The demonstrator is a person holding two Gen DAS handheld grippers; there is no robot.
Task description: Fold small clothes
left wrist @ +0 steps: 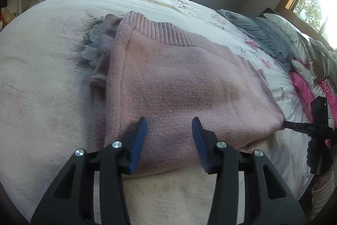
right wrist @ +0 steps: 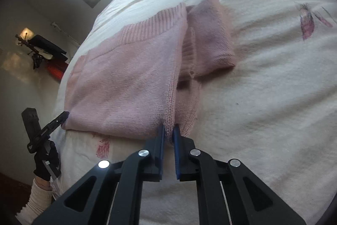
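Spread over the floral bed lay the half-folded pink sweater, the right gripper pinching its near hem at six o'clock while the left gripper hovered spread above it, so a one-sided lift could drag the fold askew

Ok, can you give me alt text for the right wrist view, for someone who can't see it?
The right gripper is shut on the near edge of a folded pink knitted sweater lying on a cream floral bedspread. A sleeve sticks out to the right of the fold, and the left gripper, in a black-gloved hand, touches the far left corner.
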